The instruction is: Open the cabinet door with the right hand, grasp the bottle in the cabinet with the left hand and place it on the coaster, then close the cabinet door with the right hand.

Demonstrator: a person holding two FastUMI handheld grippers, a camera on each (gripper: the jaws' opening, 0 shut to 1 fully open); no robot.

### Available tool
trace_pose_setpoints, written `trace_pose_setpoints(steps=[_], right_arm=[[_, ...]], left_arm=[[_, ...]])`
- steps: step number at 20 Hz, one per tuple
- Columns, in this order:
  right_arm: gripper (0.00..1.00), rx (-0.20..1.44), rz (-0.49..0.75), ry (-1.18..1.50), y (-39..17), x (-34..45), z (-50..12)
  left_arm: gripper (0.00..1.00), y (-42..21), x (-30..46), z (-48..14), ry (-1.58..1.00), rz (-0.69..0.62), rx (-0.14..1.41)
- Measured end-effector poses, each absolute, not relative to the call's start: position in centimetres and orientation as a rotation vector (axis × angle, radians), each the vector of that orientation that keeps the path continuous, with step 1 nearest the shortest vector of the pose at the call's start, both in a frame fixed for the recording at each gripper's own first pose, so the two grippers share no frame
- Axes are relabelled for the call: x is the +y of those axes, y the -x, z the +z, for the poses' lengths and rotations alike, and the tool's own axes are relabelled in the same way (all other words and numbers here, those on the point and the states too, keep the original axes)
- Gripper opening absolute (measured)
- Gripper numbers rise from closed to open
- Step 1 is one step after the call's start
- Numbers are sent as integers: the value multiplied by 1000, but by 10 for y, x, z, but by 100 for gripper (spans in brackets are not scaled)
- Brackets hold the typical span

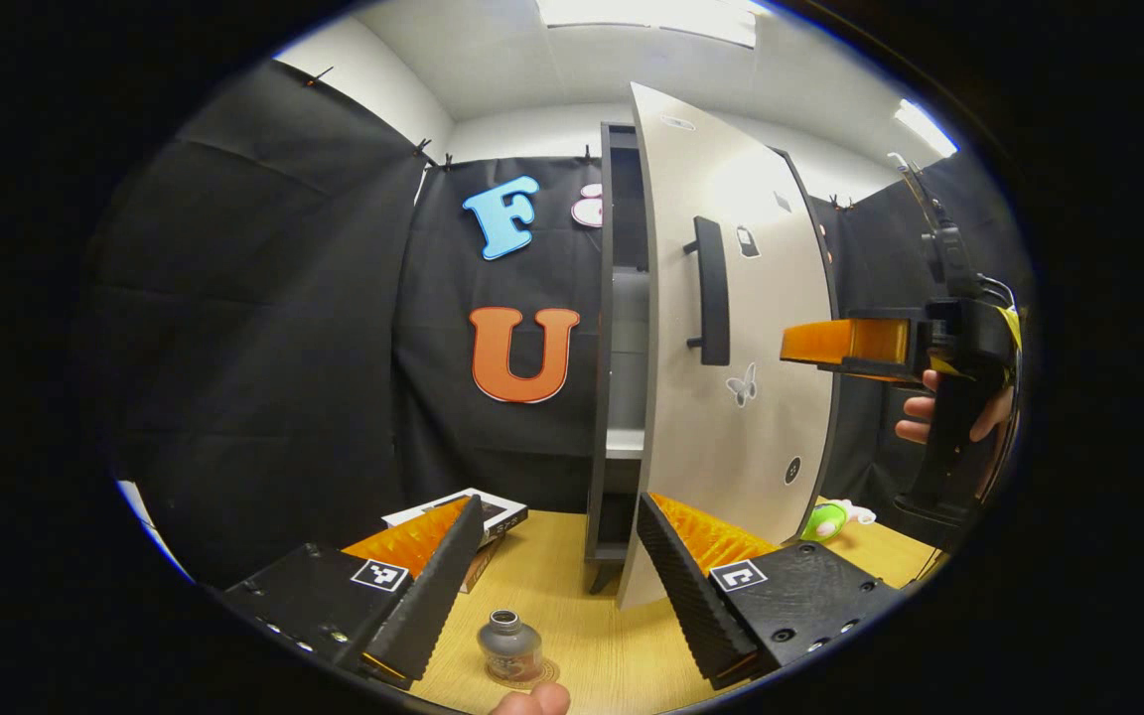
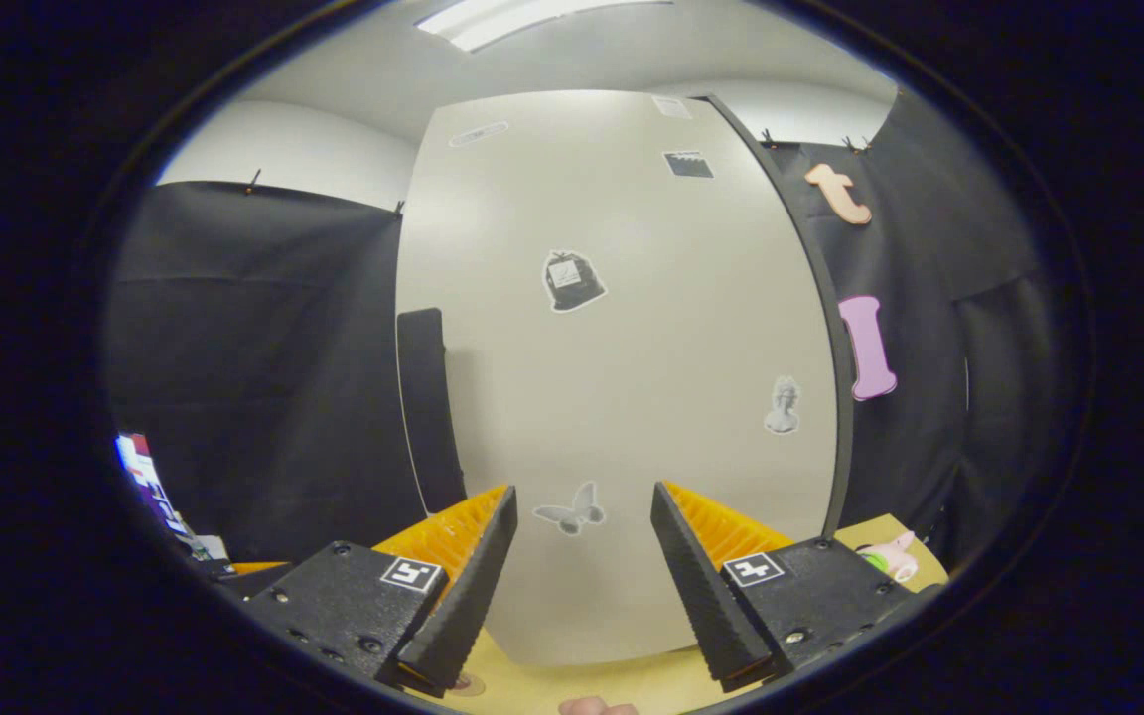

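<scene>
The cabinet [image 1: 622, 298] stands on the wooden table with its pale door [image 1: 731, 417] partly open; a black handle [image 1: 709, 291] is on the door. A small grey bottle [image 1: 509, 645] stands upright on the table on what looks like a round coaster [image 1: 535, 676], just below my left gripper [image 1: 557, 596], which is open and holds nothing. My right gripper [image 1: 835, 343], held by a hand [image 1: 939, 417], hovers in front of the door to the right of the handle. In the right gripper view, that gripper [image 2: 582, 586] is open and faces the door [image 2: 632, 377], with the handle [image 2: 428, 407] off to its left.
A flat white and black box [image 1: 463, 508] lies on the table [image 1: 582, 566] left of the cabinet. A small green and pink toy [image 1: 825, 518] sits at the cabinet's right [image 2: 885, 556]. A fingertip [image 1: 532, 700] shows at the bottom edge.
</scene>
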State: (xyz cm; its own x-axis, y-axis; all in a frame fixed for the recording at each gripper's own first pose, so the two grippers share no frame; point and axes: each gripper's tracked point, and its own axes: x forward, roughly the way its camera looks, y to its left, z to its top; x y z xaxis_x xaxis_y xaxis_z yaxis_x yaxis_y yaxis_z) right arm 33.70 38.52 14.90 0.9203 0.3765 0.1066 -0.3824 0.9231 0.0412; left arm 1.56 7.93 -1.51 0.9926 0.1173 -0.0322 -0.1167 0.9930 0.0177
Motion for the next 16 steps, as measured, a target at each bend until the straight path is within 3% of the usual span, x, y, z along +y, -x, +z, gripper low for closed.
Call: trace_pose_setpoints(steps=[9,16], right_arm=[[89,-188,177,-25,-263,257,155],[89,-102,57,-105,-214,170,82]], left_arm=[[94,-10,32,-7,-38,52,17],[94,2,-11,5,-49,37,-42]])
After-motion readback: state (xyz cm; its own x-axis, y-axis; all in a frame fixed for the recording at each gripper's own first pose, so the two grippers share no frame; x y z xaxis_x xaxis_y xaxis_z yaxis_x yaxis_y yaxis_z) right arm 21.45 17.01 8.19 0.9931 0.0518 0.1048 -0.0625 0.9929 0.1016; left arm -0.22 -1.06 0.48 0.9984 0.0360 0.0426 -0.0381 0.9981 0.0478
